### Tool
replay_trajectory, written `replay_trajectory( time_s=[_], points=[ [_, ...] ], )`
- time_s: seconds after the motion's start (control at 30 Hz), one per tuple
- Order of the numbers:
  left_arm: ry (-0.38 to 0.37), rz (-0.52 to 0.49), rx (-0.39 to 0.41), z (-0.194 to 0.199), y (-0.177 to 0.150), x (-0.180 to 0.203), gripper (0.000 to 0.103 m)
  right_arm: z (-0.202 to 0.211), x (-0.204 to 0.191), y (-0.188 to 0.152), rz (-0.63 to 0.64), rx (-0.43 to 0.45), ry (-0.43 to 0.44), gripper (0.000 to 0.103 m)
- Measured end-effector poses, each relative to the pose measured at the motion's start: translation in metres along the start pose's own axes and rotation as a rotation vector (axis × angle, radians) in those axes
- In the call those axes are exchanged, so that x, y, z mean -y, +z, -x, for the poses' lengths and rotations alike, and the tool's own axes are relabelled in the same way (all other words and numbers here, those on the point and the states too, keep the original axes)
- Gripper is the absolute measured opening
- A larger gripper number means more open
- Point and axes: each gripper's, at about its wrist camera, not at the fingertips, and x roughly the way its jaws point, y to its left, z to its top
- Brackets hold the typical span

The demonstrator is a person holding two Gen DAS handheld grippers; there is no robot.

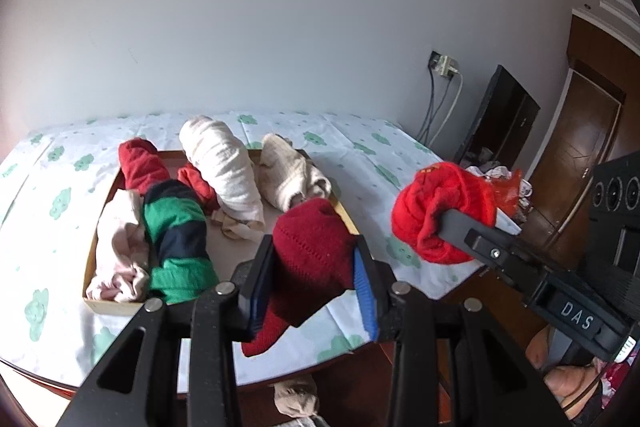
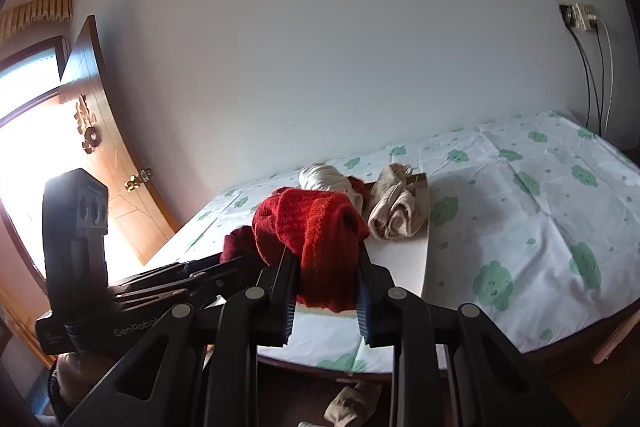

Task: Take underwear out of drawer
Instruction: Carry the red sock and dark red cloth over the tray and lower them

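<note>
**While both grippers are lifting red bundles, the drawer is sitting half unloaded**

With a rolled garment clamped in each tool, the person is carrying two pieces clear at once. The left gripper [image 1: 316, 267] is squeezing a dark red bundle [image 1: 310, 247] between its blue-edged pads, a loose tail of cloth dangling below the jaws. The right gripper [image 2: 326, 281] is pinching a brighter red bundle [image 2: 316, 227], and in the left wrist view that same bundle [image 1: 440, 211] is hanging over the bed's right side, out past the wooden drawer [image 1: 90, 267].

To do this well, I'd say both tools need to be keeping their squeeze firm and travelling high enough that the dangling tail isn't snagging the drawer rim. A setting-down spot on the patterned sheet [image 2: 540, 207], well apart from the drawer, looks sensible.

Both grippers are pointing forward and slightly downward, side by side, the right one a touch ahead and off to the right.

Still waiting inside: a green-and-navy striped roll [image 1: 178, 243], a pink piece [image 1: 118, 255], cream rolls [image 1: 224, 167] and more red [image 1: 142, 163].
</note>
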Motion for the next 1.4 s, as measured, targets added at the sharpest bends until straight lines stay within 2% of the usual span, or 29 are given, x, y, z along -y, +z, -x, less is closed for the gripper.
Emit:
replay_trajectory(
  time_s=[0.3,0.5,0.87,1.4],
  points=[
    [-0.001,0.002,-0.009,-0.010,0.005,-0.002,0.036,-0.007,-0.001,0.012,0.031,0.026,-0.026,0.027],
    [0.015,0.023,-0.018,-0.024,0.011,-0.008,0.036,-0.011,-0.005,0.013,0.072,0.040,-0.075,0.027],
    [0.047,0.038,-0.035,-0.049,0.022,-0.015,0.036,-0.037,0.013,0.014,0.036,0.000,-0.113,0.027],
    [0.014,0.078,-0.064,-0.060,0.023,-0.025,0.036,-0.049,0.016,0.017,0.050,-0.009,-0.152,0.027]
  ],
)
